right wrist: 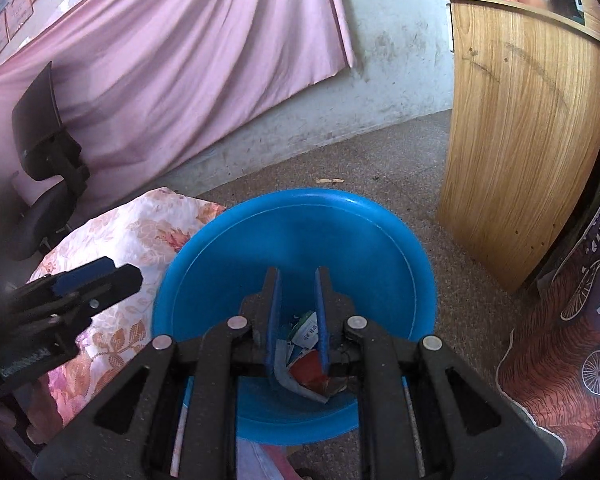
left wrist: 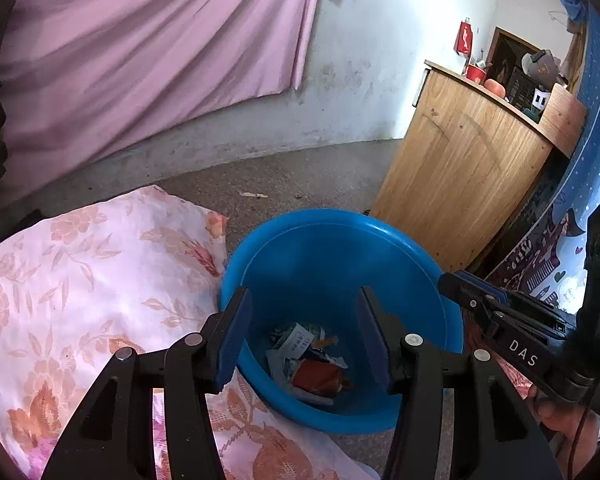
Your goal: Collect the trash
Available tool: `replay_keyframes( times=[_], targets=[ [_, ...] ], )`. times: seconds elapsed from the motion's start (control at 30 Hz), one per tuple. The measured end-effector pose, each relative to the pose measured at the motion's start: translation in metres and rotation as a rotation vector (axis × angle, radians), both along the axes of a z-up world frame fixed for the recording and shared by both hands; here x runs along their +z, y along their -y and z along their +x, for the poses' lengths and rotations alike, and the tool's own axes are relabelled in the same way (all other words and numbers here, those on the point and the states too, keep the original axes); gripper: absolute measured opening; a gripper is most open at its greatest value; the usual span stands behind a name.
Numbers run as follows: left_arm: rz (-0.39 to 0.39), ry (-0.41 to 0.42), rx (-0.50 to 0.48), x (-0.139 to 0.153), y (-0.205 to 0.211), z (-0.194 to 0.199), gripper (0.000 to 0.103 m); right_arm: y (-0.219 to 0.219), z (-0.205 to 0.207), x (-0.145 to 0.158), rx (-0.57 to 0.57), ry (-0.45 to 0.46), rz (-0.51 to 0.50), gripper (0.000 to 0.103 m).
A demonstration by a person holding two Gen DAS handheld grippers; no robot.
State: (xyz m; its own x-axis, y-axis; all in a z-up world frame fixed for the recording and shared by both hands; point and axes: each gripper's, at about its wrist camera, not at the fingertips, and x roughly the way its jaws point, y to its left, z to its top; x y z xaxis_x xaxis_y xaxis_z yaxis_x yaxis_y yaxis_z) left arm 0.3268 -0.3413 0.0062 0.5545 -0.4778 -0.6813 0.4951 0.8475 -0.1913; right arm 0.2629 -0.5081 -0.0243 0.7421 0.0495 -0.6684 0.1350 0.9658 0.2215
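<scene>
Blue basin (left wrist: 340, 248) on the floor beside the floral bedding (left wrist: 80, 280); crumpled wrappers (left wrist: 308, 360) lie at its bottom; my left gripper (left wrist: 304, 332) above it, jaws parted, empty; my right gripper (right wrist: 298, 312), jaws narrowly apart, holding nothing.

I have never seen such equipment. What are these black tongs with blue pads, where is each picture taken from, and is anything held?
A person holds two hand grippers, each with a camera looking along its fingers. The left camera shows the left gripper open and empty above a blue basin; the right gripper enters at its side. The right camera shows the right gripper, narrower, nothing visibly between its pads. Crumpled wrappers and paper scraps lie in the basin, which stands on the floor beside a floral cloth and a wooden cabinet.
</scene>
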Motion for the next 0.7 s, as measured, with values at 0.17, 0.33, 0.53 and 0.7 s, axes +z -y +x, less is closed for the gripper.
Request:
replay_keyframes(
  times=[0.17, 0.33, 0.53, 0.7],
  targets=[
    [-0.002, 0.007, 0.013, 0.001, -0.004, 0.000, 0.048, 0.000, 0.000, -0.001, -0.007, -0.001, 0.003, 0.049],
    [0.009, 0.021, 0.020, 0.001, -0.006, -0.002, 0.049, 0.002, 0.001, 0.000, -0.005, 0.005, 0.001, 0.054],
    [0.019, 0.038, 0.041, 0.003, -0.013, -0.006, 0.052, 0.002, 0.001, 0.001, -0.002, 0.009, 0.000, 0.059],
    [0.025, 0.061, 0.073, 0.008, -0.027, -0.010, 0.062, -0.003, 0.000, 0.004, 0.000, 0.016, -0.001, 0.065]
  ],
)
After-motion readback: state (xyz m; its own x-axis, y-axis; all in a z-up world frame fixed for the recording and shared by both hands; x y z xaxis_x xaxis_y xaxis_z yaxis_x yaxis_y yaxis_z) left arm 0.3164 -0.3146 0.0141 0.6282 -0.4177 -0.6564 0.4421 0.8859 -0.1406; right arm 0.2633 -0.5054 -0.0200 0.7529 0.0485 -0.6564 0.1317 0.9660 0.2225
